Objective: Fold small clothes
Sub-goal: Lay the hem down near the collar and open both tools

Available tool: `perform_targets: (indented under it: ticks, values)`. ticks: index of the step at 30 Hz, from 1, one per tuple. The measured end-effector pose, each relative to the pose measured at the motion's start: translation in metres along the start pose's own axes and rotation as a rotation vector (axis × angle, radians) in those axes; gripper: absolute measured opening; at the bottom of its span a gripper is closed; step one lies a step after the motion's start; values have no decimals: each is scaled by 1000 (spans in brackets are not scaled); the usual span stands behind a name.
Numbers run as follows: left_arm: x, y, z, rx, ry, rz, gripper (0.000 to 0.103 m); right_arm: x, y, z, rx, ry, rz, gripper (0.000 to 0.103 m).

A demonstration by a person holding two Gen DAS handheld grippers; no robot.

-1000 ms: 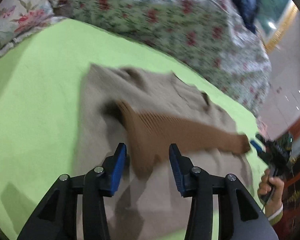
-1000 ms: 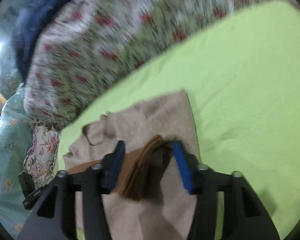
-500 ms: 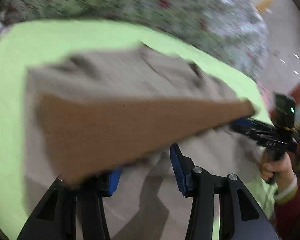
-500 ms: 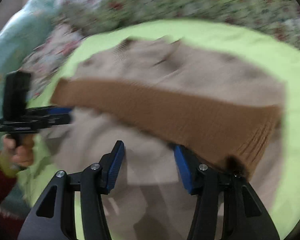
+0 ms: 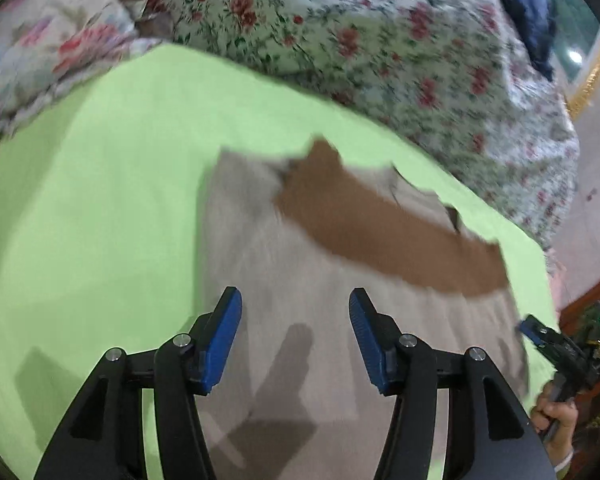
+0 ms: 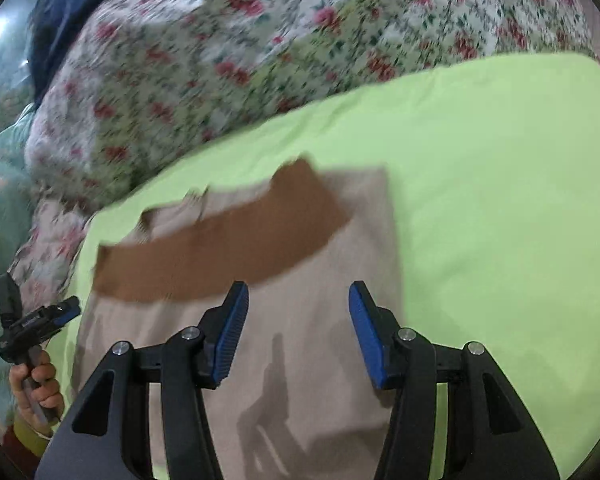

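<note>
Sweater: a beige knit sweater [image 5: 300, 312] lies spread flat on the lime-green sheet [image 5: 100, 200] of the bed, near its middle, collar end away from the cameras.
Hem band: the brown ribbed band [image 5: 388, 232] lies folded up across the beige body as a curved strip from side to side; it appears blurred.
Left hand-held gripper: the left hand-held gripper [image 5: 295, 320] hovers over the lower sweater, its blue pads [image 5: 224, 340] opening, nothing between them.
Right hand-held gripper: the right hand-held gripper [image 6: 298, 316] is above the same fabric, jaws parted about halfway and empty.
Hands: the right hand [image 5: 556, 416] and the left hand [image 6: 40, 384] each grip a handle.
Background: a floral quilt [image 5: 360, 40] is bunched behind the sheet.
</note>
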State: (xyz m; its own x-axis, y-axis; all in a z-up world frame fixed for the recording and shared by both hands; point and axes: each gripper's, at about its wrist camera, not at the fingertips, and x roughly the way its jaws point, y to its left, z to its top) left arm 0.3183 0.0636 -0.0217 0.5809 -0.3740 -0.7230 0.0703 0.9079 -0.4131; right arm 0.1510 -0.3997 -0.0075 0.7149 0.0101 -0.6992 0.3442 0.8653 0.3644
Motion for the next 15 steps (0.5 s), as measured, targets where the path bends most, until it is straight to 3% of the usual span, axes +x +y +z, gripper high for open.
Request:
perform_targets:
  ticks: [9,15]
  values:
    - [-50,-20,-102,-72,9,-83,61,-26,18,-82,30,49,69,54]
    - [-62,-17,-136,-126,10,-92,68,-45,21,-115,61,53,89,56]
